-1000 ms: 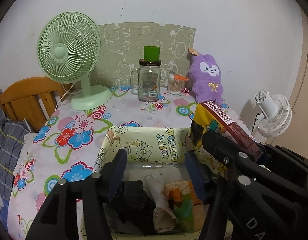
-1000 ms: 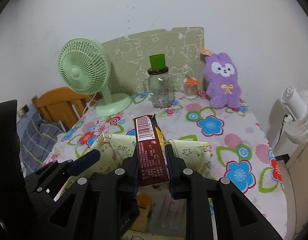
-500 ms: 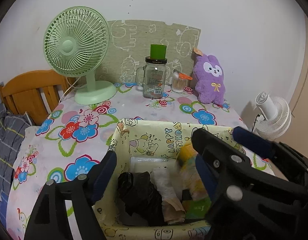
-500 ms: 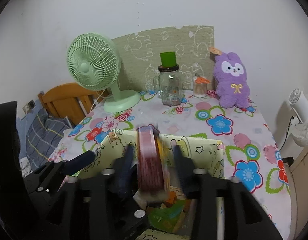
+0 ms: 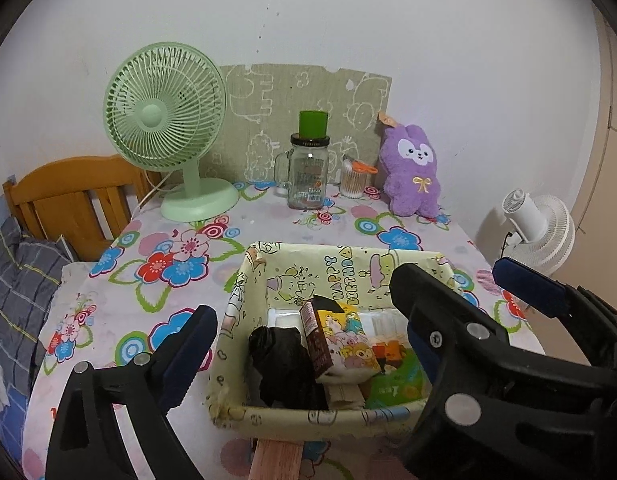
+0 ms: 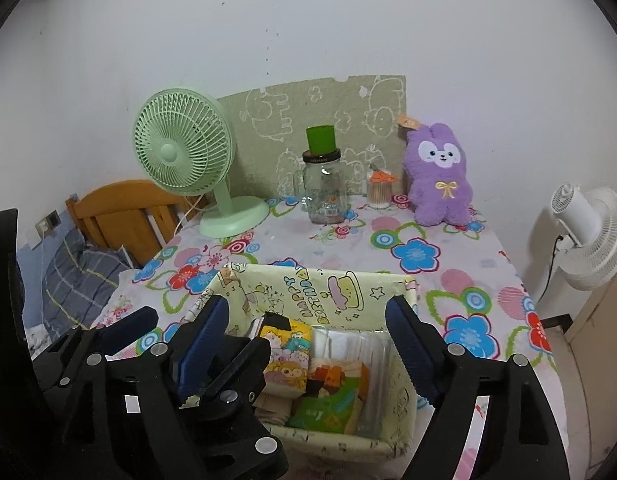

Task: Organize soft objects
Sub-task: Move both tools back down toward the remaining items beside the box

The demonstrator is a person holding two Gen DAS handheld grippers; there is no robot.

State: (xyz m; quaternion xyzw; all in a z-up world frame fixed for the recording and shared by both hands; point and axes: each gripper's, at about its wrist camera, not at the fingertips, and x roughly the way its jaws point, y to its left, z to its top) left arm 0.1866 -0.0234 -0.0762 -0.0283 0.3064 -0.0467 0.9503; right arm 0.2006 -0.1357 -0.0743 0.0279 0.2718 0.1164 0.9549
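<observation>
Both sets of jaws have just been opening and now stand wide with nothing in them – the left gripper [image 5: 300, 344] and right gripper [image 6: 308, 340] hang over the box [image 5: 328, 420] on the table [image 5: 120, 300]. The snack pack [image 5: 340, 348] lies in the box, tilted on a black cloth [image 5: 280, 360]. It could slide or tip if a jaw bumps it – the grippers are very close together. I count one box, two fans, one jar, one purple bunny [image 6: 438, 176]

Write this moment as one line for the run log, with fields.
left tongs: open, empty | right tongs: just opened, empty | cartoon pack: lying in box | purple plush: on table, untouched
</observation>
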